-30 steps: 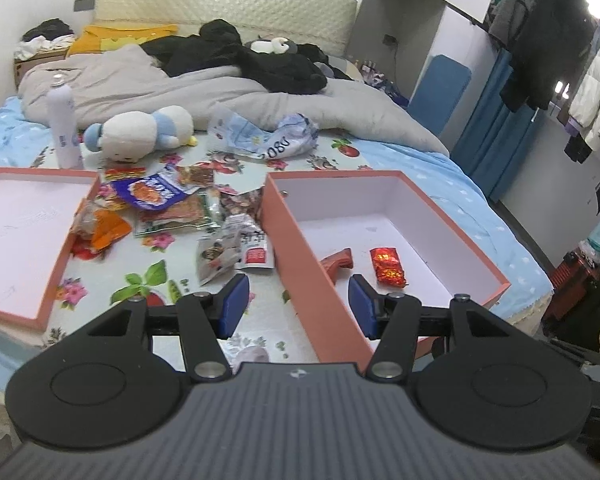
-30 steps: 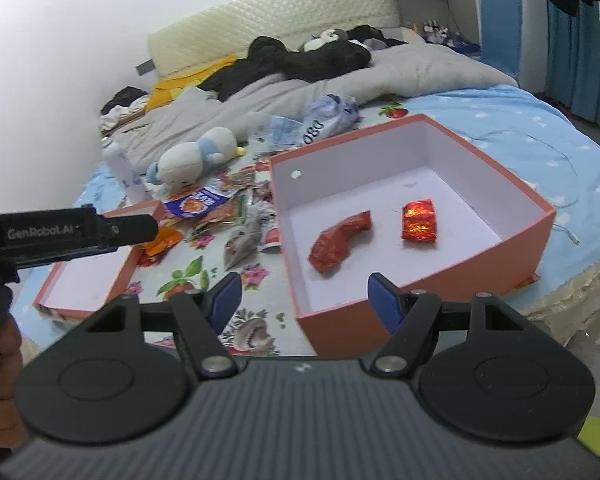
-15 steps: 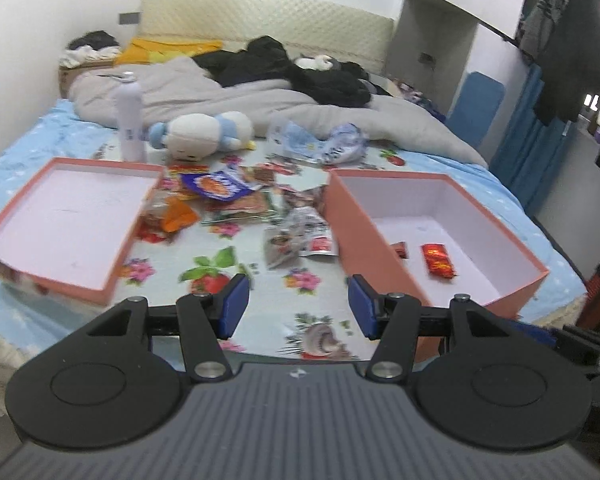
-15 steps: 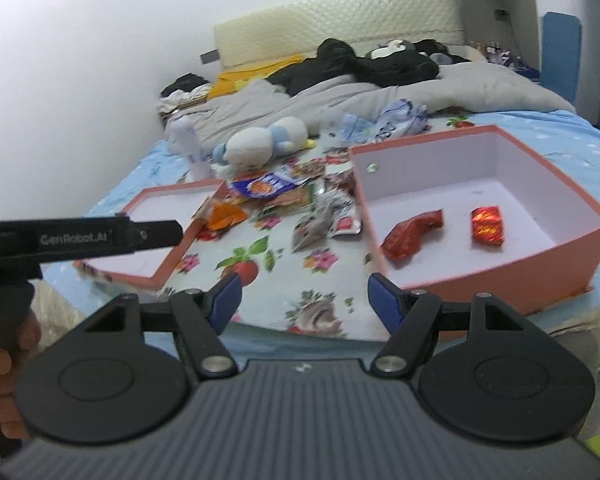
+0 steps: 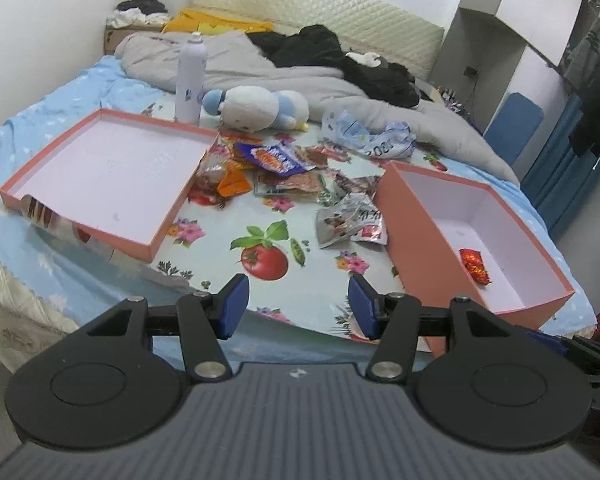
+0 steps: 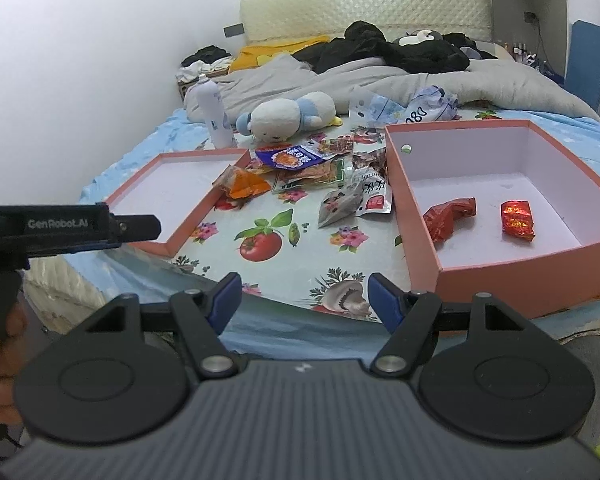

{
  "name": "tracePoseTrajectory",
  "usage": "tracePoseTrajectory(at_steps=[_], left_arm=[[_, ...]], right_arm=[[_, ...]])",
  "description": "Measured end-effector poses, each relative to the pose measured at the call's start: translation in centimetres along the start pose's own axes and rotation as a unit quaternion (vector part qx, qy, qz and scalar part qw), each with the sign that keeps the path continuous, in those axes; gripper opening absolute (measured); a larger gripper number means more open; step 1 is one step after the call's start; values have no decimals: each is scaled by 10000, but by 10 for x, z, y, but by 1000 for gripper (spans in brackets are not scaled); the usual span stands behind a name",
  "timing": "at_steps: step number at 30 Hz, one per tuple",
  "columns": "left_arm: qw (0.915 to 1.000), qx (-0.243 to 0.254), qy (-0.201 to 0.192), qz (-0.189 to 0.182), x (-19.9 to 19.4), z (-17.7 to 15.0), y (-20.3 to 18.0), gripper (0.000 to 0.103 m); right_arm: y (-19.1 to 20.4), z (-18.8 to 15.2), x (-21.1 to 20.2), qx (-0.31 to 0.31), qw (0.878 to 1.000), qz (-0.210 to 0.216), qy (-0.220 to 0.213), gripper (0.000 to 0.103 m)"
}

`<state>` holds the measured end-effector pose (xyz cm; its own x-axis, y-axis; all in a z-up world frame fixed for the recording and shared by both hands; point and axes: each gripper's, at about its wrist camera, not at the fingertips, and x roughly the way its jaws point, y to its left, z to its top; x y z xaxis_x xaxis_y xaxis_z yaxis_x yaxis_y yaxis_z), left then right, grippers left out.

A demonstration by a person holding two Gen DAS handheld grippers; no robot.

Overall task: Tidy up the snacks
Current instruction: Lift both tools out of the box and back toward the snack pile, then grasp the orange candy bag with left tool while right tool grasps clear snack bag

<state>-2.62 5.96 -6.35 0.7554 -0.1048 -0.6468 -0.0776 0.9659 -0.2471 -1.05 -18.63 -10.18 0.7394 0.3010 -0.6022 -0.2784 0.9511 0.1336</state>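
Both grippers are pulling back from the bed: a second ago the deep box filled the left wrist view, and now both boxes and the whole snack pile are fitting into it. The left gripper [image 5: 298, 306] and the right gripper [image 6: 304, 300] are hanging spread and empty near the mattress edge, nothing between their blue pads.

By my reading, the sorting is only just getting going, and the person is lining up the next pick. That calls for reaching forward over the floral sheet [image 5: 220, 256] to the nearest loose packet, probably the silver pouch [image 6: 338, 208] lying just beside the deep box's wall, and closing on a crinkly edge.

On the right, the deep pink box [image 6: 512, 280] is holding 2 pieces: a crumpled red wrapper [image 6: 450, 216] and a shiny red-orange packet [image 6: 517, 218], well apart. On the left, the shallow pink lid [image 5: 80, 232] is sitting empty. Between them the snack pile [image 5: 288, 168] is waiting, with the purple bag [image 6: 290, 157] on top.
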Motion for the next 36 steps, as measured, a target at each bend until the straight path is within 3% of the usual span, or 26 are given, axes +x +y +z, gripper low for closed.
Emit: tracePoseTrajectory(at_steps=[11,13,17,18,20,22,30,36], left_arm=[[9999,121,11,87,45,19,15,66],[9998,144,0,106,55,24,18,69],[9996,206,47,201,79,37,21,80],[9994,198,100,251,86,41,23,86],[9992,201,209,286,99,49,26,89],[9991,221,228,293,111,57,29,89],[9982,295,336,409,168,80,39,90],[9973,82,474,547,224,96,54,90]], right_arm=[[1,5,38,-15,9994,-254,-215,72],[1,7,48,-8,9992,-302,-245,86],[1,15,68,126,9993,-188,-287,87],[2,18,72,116,9993,-138,-319,87],[5,23,80,70,9991,-127,-409,91],[3,29,89,162,9987,-73,-470,103],[-4,42,136,247,9991,-84,-340,103],[-12,51,181,166,9994,-214,-205,102]])
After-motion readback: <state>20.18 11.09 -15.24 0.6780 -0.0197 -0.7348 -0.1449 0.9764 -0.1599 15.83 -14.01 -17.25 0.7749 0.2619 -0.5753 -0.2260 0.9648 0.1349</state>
